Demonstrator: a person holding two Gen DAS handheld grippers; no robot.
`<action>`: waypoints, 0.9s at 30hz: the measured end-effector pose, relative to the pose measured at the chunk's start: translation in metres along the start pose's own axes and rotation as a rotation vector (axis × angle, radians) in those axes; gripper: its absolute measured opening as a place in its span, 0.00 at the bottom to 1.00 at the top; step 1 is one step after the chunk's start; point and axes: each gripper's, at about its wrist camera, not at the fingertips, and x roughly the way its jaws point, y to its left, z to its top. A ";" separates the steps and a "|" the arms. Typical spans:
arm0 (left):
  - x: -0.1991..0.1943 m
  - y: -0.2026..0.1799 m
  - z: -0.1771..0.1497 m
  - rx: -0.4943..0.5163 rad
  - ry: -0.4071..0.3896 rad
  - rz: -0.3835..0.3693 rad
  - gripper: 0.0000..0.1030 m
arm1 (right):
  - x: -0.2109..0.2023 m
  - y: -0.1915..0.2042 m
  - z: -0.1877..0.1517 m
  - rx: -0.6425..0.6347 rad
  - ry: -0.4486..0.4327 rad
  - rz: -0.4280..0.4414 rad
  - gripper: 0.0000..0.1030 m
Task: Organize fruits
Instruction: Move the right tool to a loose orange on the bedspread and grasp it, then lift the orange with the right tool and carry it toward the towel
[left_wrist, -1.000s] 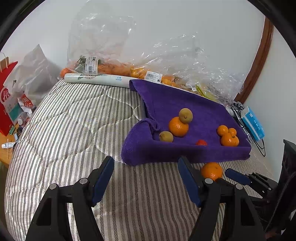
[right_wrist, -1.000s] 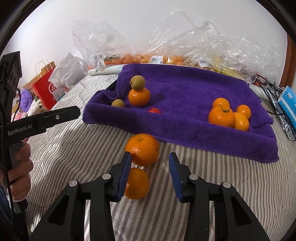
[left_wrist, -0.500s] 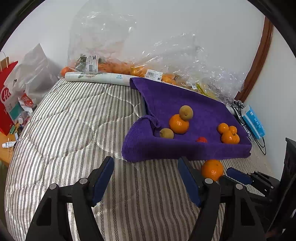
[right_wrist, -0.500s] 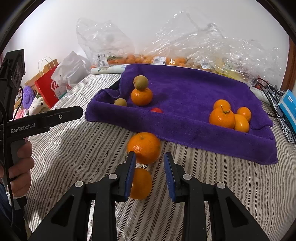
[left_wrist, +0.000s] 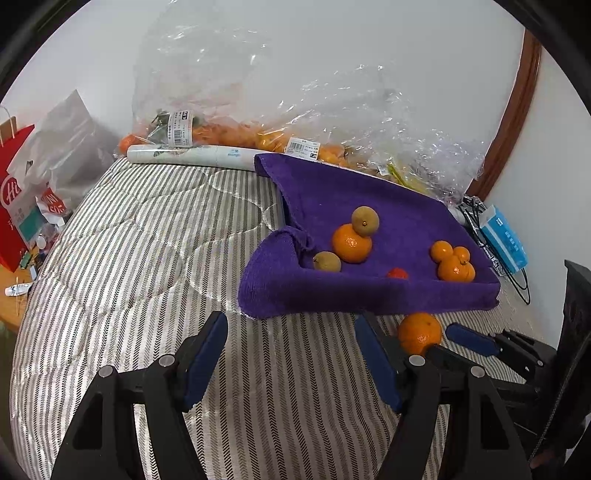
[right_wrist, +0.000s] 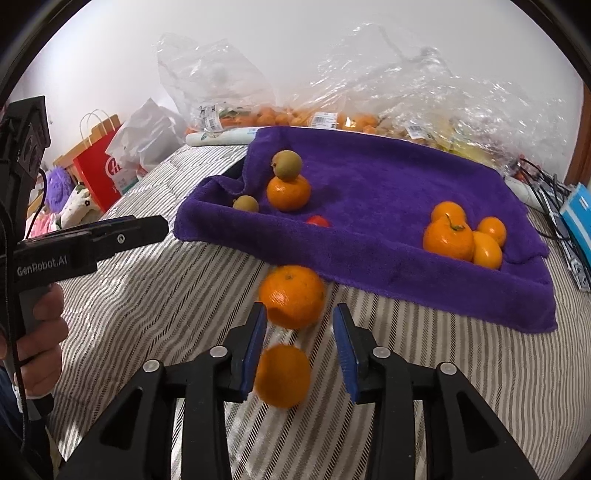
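Note:
A purple towel (right_wrist: 369, 177) lies over a tray on the striped bed. On it sit an orange (right_wrist: 288, 192) with a brown fruit (right_wrist: 286, 165) against it, a smaller brown fruit (right_wrist: 245, 203), a small red fruit (right_wrist: 317, 220) and a cluster of oranges (right_wrist: 448, 236). Just in front of the towel, a blurred orange (right_wrist: 291, 295) sits at the tips of my right gripper (right_wrist: 300, 312), and a second orange (right_wrist: 282, 374) lies lower between the fingers. Its jaws are opening and the right pad stands clear of the fruit. My left gripper (left_wrist: 290, 325) hangs open over bare bedding.
Clear plastic bags of oranges (left_wrist: 236, 136) and a white roll (left_wrist: 192, 155) line the wall behind the towel. A red paper bag (right_wrist: 99, 170) and soft toys sit off the bed's left side. Cables and a blue box (left_wrist: 504, 243) lie at the right.
The right jaws narrowed around the two oranges half a second ago and have widened again. The front orange now looks blurred. The left gripper has stayed put.

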 end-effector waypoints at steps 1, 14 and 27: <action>0.000 0.001 0.000 -0.002 0.000 0.001 0.68 | 0.002 0.001 0.001 -0.001 -0.001 0.002 0.41; 0.001 0.010 0.000 -0.024 0.001 -0.008 0.68 | 0.017 0.003 0.009 0.003 0.026 0.007 0.41; -0.009 -0.030 -0.007 0.035 0.002 -0.051 0.68 | -0.053 -0.026 0.016 0.059 -0.128 -0.029 0.41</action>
